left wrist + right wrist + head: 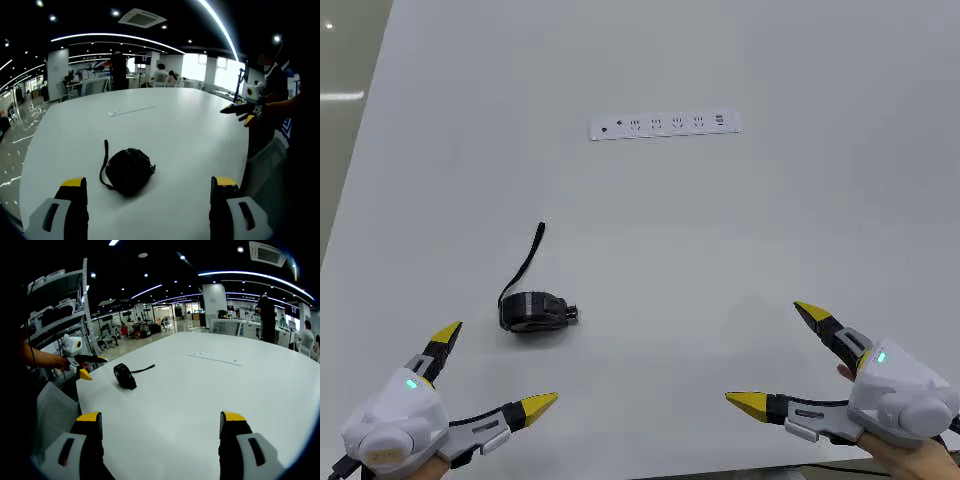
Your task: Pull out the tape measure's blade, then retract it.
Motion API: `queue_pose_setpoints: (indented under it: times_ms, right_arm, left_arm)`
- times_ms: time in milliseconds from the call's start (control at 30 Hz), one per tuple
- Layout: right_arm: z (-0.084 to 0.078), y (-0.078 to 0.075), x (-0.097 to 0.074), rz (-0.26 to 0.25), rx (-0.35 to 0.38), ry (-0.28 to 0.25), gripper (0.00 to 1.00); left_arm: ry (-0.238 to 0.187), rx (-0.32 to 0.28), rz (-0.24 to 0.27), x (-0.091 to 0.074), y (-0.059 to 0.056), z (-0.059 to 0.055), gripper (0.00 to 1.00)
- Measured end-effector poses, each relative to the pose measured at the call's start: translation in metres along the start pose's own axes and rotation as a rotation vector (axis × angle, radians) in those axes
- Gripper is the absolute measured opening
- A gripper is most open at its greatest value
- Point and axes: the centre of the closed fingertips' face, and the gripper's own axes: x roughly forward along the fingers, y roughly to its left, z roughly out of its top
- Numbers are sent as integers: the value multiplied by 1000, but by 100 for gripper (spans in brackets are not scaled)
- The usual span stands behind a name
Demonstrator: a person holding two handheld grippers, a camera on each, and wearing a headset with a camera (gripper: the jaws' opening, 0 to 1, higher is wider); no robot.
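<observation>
Lying free, the tape measure (533,311) looks hard and light, best clamped across its case; left gripper (498,365) and right gripper (772,354) fingers (535,404) gape.

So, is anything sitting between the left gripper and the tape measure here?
Nothing visible. The tape measure lies on bare table ahead of the left gripper, jaws open; its strap trails off the far side, and the power strip sits well beyond.

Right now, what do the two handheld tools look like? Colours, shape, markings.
Left tool and right tool match: rounded white housing with a small green light, grey link pieces, two black tapered jaws ending in yellow pointed tips. A thin dark cable trails from the right tool's base.
</observation>
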Motion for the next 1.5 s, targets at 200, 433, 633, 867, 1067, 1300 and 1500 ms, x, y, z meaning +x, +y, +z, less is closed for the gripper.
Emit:
queue_pose_setpoints:
  times_ms: [200, 433, 633, 867, 1067, 1300, 1500]
  right_arm:
    - [0, -5, 1, -17, 20, -5, 100]
    - [0, -5, 1, -19, 17, -13, 100]
    - [-1, -5, 1, -17, 16, -12, 100]
    - [-1, -5, 2, -14, 8, -7, 99]
    - [-1, -6, 2, -11, -1, -4, 98]
    - [-2, -7, 3, 2, -17, 9, 96]
    - [-1, -6, 6, 20, -36, 19, 94]
  left_arm:
    - [-7, -9, -1, 0, 0, 3, 100]
    - [-5, -9, 1, 0, 1, 4, 100]
    - [-5, -7, 2, -1, 1, 5, 100]
    - [3, 3, -4, 0, 1, 4, 100]
    - [11, 17, -15, 0, 0, 5, 100]
    - [21, 36, -25, 0, 4, 4, 98]
    - [30, 50, -36, 2, 7, 4, 97]
